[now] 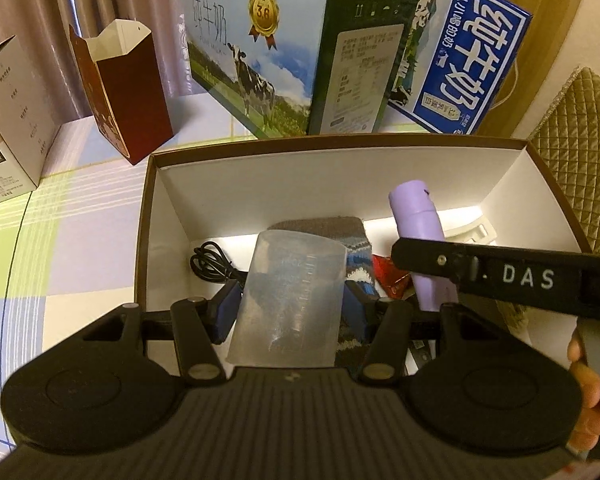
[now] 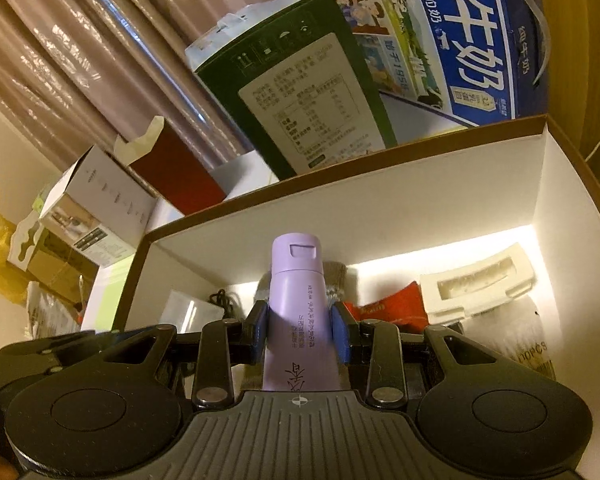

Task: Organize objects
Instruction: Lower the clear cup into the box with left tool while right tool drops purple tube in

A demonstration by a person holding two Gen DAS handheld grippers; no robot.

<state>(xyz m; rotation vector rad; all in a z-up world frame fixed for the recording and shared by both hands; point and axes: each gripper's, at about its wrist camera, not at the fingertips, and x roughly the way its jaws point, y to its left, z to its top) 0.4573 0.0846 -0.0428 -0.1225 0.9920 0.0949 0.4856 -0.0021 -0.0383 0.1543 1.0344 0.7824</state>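
Clamped between the blue pads of the left gripper point(image 1: 290, 306): a translucent plastic measuring cup point(image 1: 290, 298), jaws spread wide to its walls, held over the open brown cardboard box with white lining point(image 1: 260, 184). Closed about halfway around a lilac cylindrical flip-cap bottle point(image 2: 296, 308) printed with dark lettering: the right gripper point(image 2: 300, 330), pads pressing both sides, bottle pointing toward 12 o'clock above the same box.

Seen only from the left wrist: a coiled black cable point(image 1: 212, 258) at 9 o'clock of the cup, a grey-and-blue knitted sock point(image 1: 352, 240) behind it, and a checked pastel tablecloth point(image 1: 60, 240) outside the box.

Seen only from the right wrist: a white moulded foam insert point(image 2: 480, 284) at 2 o'clock of the bottle, beside a red crumpled wrapper point(image 2: 392, 304).

Beyond the box at 12 o'clock in both views: a green-sided milk carton case with cow picture point(image 1: 284, 52) and a blue milk case point(image 1: 468, 60).
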